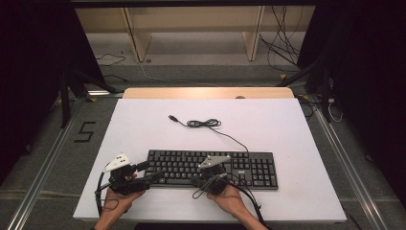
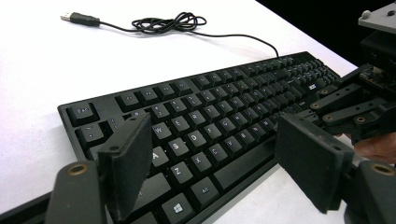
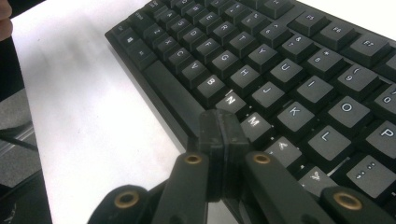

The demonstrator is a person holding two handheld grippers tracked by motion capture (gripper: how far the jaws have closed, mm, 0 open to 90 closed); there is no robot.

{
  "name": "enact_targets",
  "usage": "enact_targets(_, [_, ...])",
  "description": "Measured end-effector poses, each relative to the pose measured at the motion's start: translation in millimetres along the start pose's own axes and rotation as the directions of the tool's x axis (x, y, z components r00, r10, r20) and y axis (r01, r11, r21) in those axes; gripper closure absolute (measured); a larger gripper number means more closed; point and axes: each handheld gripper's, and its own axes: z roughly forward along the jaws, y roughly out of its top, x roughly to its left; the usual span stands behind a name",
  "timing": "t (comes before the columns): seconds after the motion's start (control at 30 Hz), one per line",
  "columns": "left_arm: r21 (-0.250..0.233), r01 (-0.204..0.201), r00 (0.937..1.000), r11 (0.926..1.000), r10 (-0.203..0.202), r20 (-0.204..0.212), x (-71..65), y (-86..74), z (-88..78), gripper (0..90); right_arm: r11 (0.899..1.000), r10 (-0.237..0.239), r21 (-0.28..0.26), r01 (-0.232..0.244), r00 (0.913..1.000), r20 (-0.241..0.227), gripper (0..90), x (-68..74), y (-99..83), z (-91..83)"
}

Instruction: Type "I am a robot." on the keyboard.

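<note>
The keyboard (image 1: 213, 167) lies lengthwise across the table (image 1: 143, 120) in front of me; my right tongs (image 3: 219, 128), pinched shut and empty, hang over its near edge by the N key, while my left tongs (image 2: 210, 154) gape wide at its left end

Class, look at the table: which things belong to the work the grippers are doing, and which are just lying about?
In the job:
keyboard
left gripper, jaws open
right gripper, jaws shut, over the keys

Lying about:
keyboard cable, unplugged
wooden frame behind the table
</note>
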Motion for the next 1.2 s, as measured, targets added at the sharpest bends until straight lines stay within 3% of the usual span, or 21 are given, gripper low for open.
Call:
enact_targets(0.33, [0.004,0.001,0.9999,1.0,-0.001,-0.011,3.1,0.2,2.2,27.4,1.0,0.008,-0.005,-0.008,1.0,0.003,90.0,0.6,0.4,-1.3])
enact_targets(0.47, [0.0,0.015,0.9997,0.9999,-0.015,-0.021,6.7,0.5,2.7,27.6,0.997,0.042,-0.056,-0.043,0.9989,-0.019,87.3,-3.6,2.9,-10.5])
enact_targets(0.7, [0.014,0.027,0.9984,0.9995,-0.026,-0.049,10.2,0.7,6.4,30.4,0.993,0.065,-0.092,-0.067,0.9975,-0.03,72.5,-9.2,4.8,-20.6])
enact_targets(0.93, [0.056,0.018,0.9962,0.9982,-0.013,-0.086,12.9,0.8,14.6,45.5,0.993,0.066,-0.097,-0.071,0.9966,-0.049,56.2,-9.8,5.4,-22.8])
enact_targets(1.2, [0.09,-0.001,0.9942,0.996,0.01,-0.107,14.6,1.4,21.6,65.2,0.99,0.055,-0.127,-0.061,0.9973,-0.048,48.9,-10.2,6.4,-28.9])
